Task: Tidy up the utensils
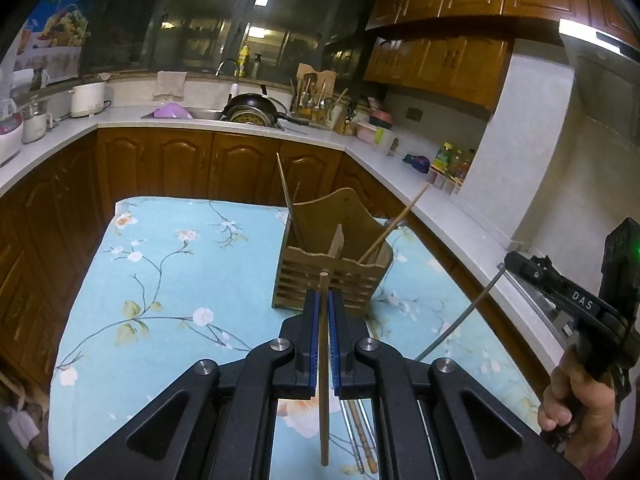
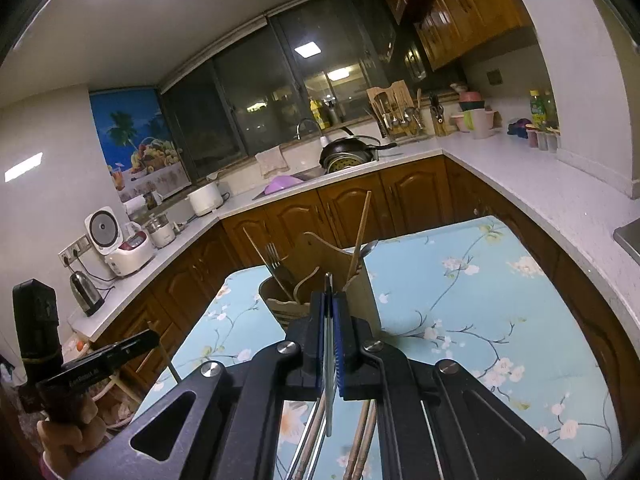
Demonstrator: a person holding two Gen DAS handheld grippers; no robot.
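Note:
A wooden utensil holder [image 1: 332, 268] stands on the blue floral tablecloth [image 1: 160, 280], with wooden chopsticks [image 1: 288, 204] leaning in its compartments. In the right wrist view the holder [image 2: 360, 292] also shows a fork [image 2: 274, 256] and a spoon [image 2: 370, 246]. My left gripper [image 1: 323, 300] is shut on a wooden chopstick [image 1: 323, 400], held just before the holder. My right gripper [image 2: 329, 300] is shut on a thin metal stick [image 2: 328, 400], also near the holder. Several loose utensils [image 1: 362, 436] lie on the cloth under both grippers.
The table is boxed in by wooden cabinets and a white counter [image 1: 440, 200] on three sides. At the back are a sink with a black pan [image 1: 252, 110] and a second utensil rack [image 1: 314, 96]. Appliances [image 2: 120, 248] line the left counter. A hand [image 1: 576, 392] holds the right gripper.

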